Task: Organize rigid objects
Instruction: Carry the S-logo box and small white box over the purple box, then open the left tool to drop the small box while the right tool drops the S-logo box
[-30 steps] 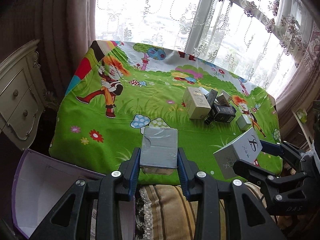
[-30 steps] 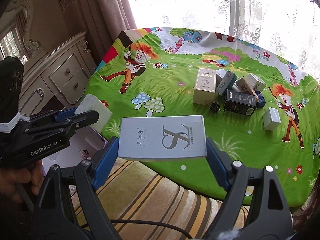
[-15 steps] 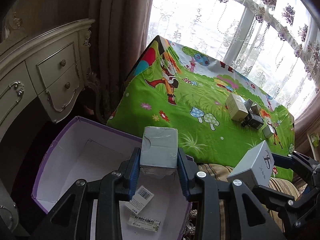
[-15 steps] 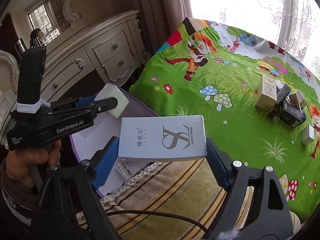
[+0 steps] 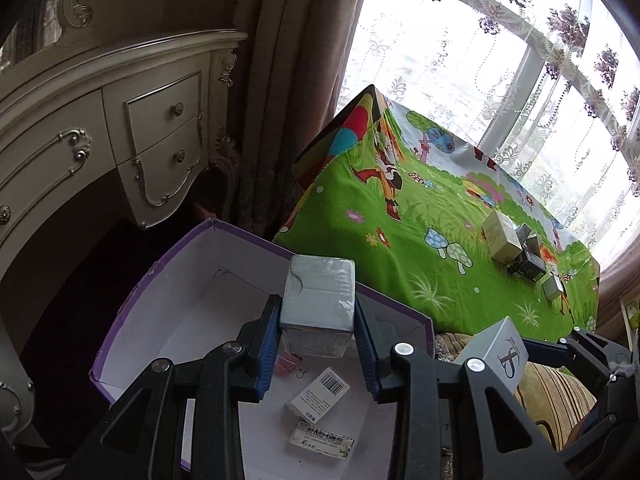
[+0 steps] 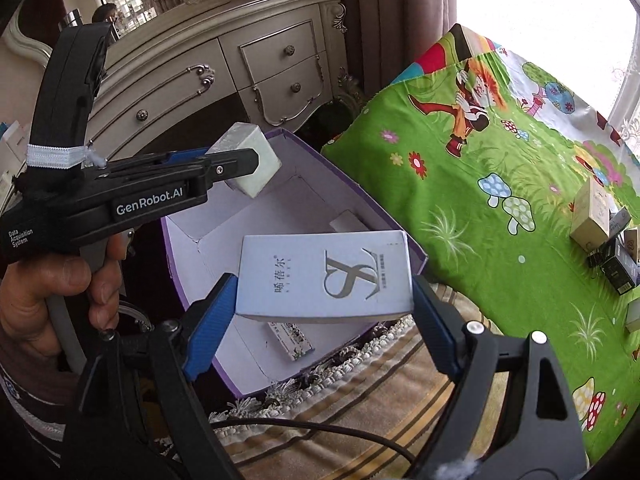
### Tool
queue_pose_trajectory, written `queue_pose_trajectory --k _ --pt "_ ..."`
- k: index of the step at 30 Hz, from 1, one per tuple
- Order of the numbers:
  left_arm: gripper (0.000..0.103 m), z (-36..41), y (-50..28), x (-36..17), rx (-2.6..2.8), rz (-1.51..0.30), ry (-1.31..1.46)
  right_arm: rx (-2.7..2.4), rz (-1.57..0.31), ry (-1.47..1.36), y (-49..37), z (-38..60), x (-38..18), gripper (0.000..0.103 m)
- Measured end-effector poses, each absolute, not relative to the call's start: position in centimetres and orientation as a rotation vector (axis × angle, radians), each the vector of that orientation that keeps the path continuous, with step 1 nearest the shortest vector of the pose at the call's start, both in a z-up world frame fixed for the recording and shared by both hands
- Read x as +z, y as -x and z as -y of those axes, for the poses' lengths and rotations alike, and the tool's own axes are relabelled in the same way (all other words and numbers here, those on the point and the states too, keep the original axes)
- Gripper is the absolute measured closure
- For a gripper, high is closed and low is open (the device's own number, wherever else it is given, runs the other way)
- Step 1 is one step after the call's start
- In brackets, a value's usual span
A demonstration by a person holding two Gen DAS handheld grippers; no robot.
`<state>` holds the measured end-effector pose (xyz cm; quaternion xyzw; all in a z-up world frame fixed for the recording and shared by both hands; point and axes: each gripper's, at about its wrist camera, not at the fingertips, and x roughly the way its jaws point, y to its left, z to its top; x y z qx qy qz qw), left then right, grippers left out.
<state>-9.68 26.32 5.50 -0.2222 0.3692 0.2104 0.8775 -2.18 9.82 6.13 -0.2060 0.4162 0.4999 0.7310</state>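
My left gripper (image 5: 316,316) is shut on a small grey box (image 5: 320,300) and holds it above the open purple storage box (image 5: 168,280). In the right wrist view the left gripper (image 6: 244,168) and its grey box (image 6: 256,160) hang over the purple box (image 6: 360,200). My right gripper (image 6: 324,292) is shut on a white box with a grey logo (image 6: 324,276), held over the purple box's near side. That white box also shows in the left wrist view (image 5: 500,352). Two small cartons (image 5: 320,392) and a pink clip lie inside the purple box.
A table with a green cartoon cloth (image 5: 420,240) stands to the right, with several small boxes (image 5: 516,244) at its far end. A cream dresser (image 5: 120,140) stands to the left, curtains behind. A striped cushion (image 6: 360,400) lies below the grippers.
Both grippers have swung left from the table to above the purple box, each still holding its box. The purple box's inside has come into fuller view.
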Motion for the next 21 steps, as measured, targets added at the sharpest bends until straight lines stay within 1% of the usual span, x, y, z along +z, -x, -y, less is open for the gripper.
queue_pose_trajectory --k 1,2,3,4,13,21 --pt "0.061 -26.4 9.7 5.4 0.446 -0.774 0.465 1.105 -0.92 0.447 2.1 -9.9 6.1 0.016" --pt "0.054 -26.5 9.6 5.4 0.451 -0.774 0.468 1.113 -0.927 0.436 1.9 -9.8 6.1 0.016" --pt "0.048 -26.5 9.6 5.3 0.454 -0.771 0.471 1.118 -0.939 0.427 1.8 -9.8 6.0 0.016" --pt "0.047 -26.4 9.6 5.3 0.453 -0.768 0.472 1.118 -0.95 0.422 1.6 -9.8 5.9 0.015" --pt "0.046 -25.1 8.4 5.3 0.426 -0.785 0.444 1.076 -0.958 0.395 0.0 -8.5 5.7 0.015" --pt "0.045 -22.9 6.0 5.3 0.38 -0.812 0.417 0.984 -0.938 0.358 -2.8 -5.1 6.0 0.015"
